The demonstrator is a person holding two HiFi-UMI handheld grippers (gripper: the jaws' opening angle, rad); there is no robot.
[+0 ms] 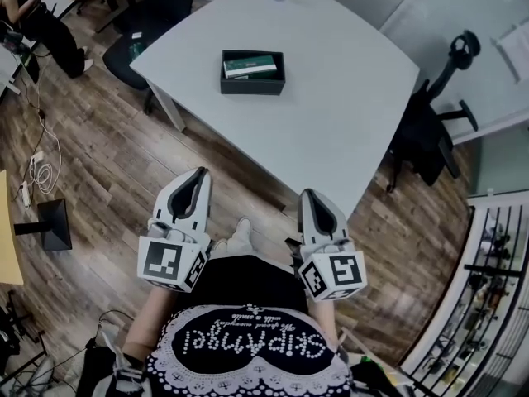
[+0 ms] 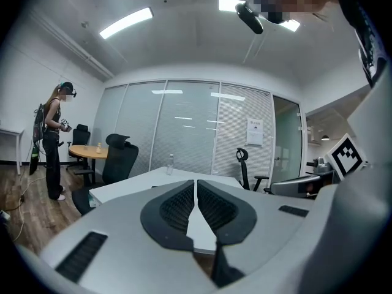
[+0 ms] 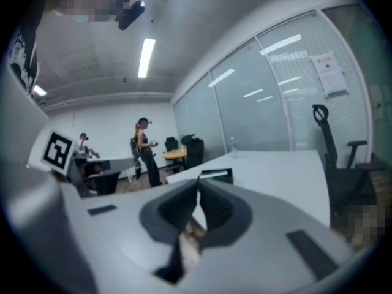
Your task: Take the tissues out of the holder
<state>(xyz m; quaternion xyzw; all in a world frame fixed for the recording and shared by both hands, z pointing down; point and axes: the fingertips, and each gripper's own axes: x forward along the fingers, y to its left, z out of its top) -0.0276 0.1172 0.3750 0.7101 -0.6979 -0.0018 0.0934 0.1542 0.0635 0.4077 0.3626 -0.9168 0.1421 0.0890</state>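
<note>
Your left claw (image 1: 197, 174) and right claw (image 1: 311, 195) are both pressed together and empty, short of the counter's (image 1: 331, 98) near edge, while the holder (image 1: 252, 85) with the tissues (image 1: 250, 65) lies ahead toward its left corner, long axis crosswise, slightly nearer the left claw.

Grey-and-black left gripper (image 2: 196, 187), jaws together and empty — beyond, a white table (image 2: 131, 185) carrying a clear plastic bottle (image 2: 170, 164).

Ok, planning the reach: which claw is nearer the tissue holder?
Left, narrowly. The left claw is short of the holder, to its left; the right claw to its right, farther back.
</note>
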